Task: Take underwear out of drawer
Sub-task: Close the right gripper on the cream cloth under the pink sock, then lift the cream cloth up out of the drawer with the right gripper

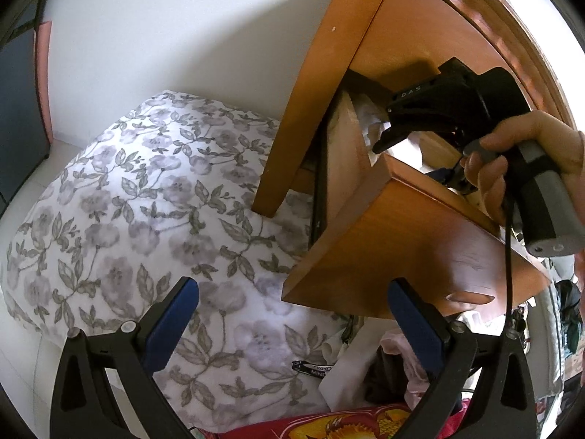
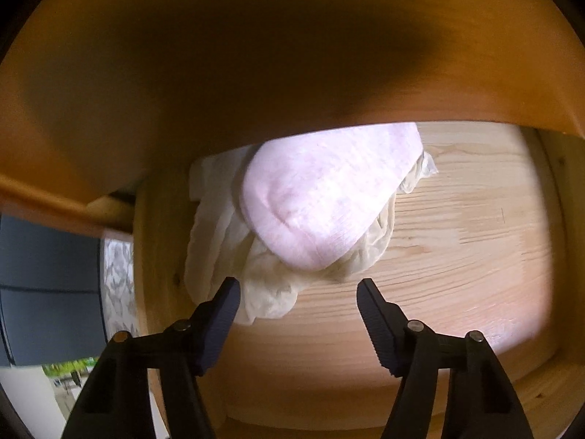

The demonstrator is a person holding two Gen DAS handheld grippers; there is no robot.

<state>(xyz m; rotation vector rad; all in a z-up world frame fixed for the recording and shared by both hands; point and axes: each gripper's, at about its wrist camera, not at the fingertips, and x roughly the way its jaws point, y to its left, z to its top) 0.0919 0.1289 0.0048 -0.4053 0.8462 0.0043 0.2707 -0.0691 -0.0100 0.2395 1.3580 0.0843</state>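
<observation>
Underwear (image 2: 321,197), pale pink and folded, lying on a crumpled cream garment (image 2: 270,292) at the left side of the pulled-out drawer (image 2: 457,256), partly tucked under the cabinet front (image 2: 219,73) above. Right gripper (image 2: 298,292) reaching down into the drawer, jaws standing apart with nothing pressed between the pads, the left fingertip just over the edge of the cream garment, the right one over bare pale wood, the pink piece just ahead of the gap. From the left wrist view, right gripper (image 1: 380,146) poking into the drawer opening, a hand (image 1: 519,161) wrapping around its grey handle. Left gripper (image 1: 292,292) hovering outside, well apart from the drawer's contents, jaws wide and holding nothing, blue pads framing a floral quilt (image 1: 146,201) and the drawer's wooden front corner (image 1: 402,241). Loose clothes (image 1: 395,366) piling below that corner, beside a red patterned cloth (image 1: 347,424).
</observation>
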